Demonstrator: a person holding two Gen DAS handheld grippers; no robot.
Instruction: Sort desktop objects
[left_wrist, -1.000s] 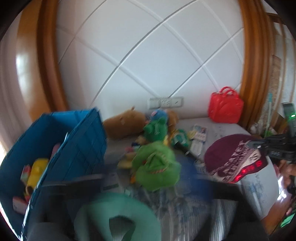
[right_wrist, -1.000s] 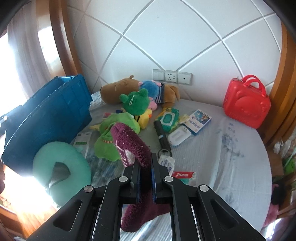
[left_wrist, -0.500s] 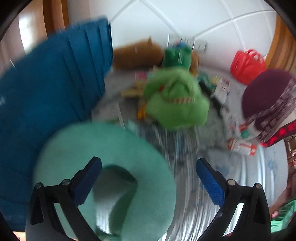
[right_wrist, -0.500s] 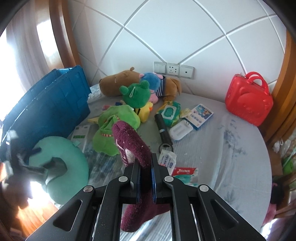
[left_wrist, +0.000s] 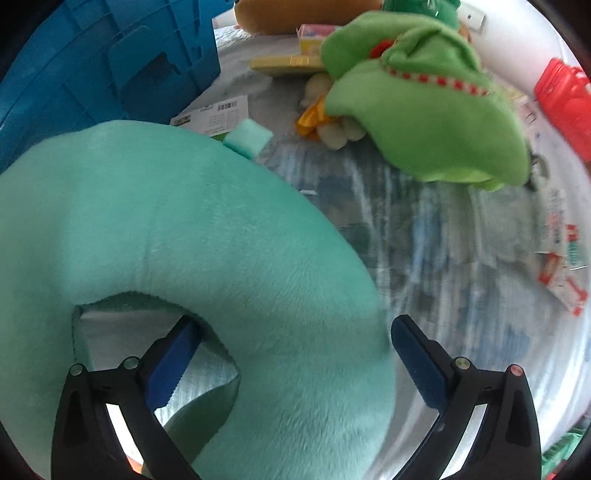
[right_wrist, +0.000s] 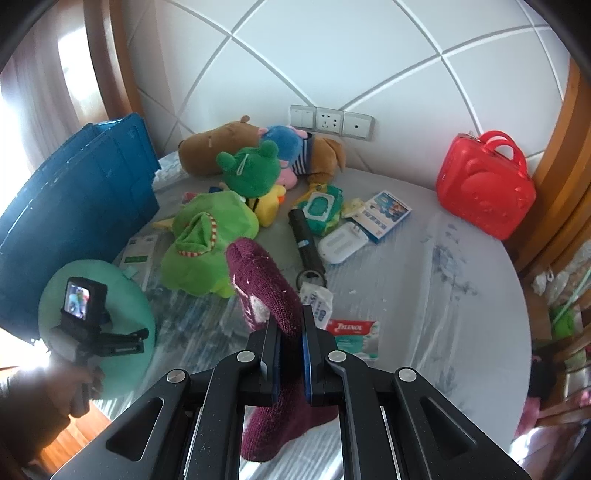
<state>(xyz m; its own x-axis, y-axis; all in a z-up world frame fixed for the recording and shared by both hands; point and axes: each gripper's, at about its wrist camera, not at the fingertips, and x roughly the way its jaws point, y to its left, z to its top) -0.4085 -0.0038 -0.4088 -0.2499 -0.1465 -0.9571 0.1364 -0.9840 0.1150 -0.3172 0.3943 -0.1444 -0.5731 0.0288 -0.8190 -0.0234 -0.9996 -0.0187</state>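
Round bench (right_wrist: 461, 295) against the tiled wall, carrying the unsorted clutter. The blue crate (right_wrist: 74, 206) stands at the far-left edge, its open top hidden from both views; it is the likely receptacle, so items nearest it are the easiest to drop in.

Mint neck pillow (left_wrist: 184, 240), at the near-left edge just beside the crate. The left tongs (left_wrist: 291, 354) point steeply down over it with jaws apart: one pad sits inside the pillow's central opening, the other outside its right arm, a straddle suited to pinching the soft roll. No pad visibly presses the plush yet.

Green plush (right_wrist: 207, 247), mid-bench, with a frog toy (right_wrist: 251, 170) and brown plush (right_wrist: 218, 146) heaped behind it towards the wall. The red case (right_wrist: 484, 184) stands alone at the far right.

Maroon knitted sock (right_wrist: 266, 288), clamped between the closed right tongs (right_wrist: 288, 354) and held clear above the near bench, apparently parked while the left hand works.

Small items between the plush and the case: a black torch (right_wrist: 306, 243), wipes pack (right_wrist: 321, 206), white box (right_wrist: 341, 245).
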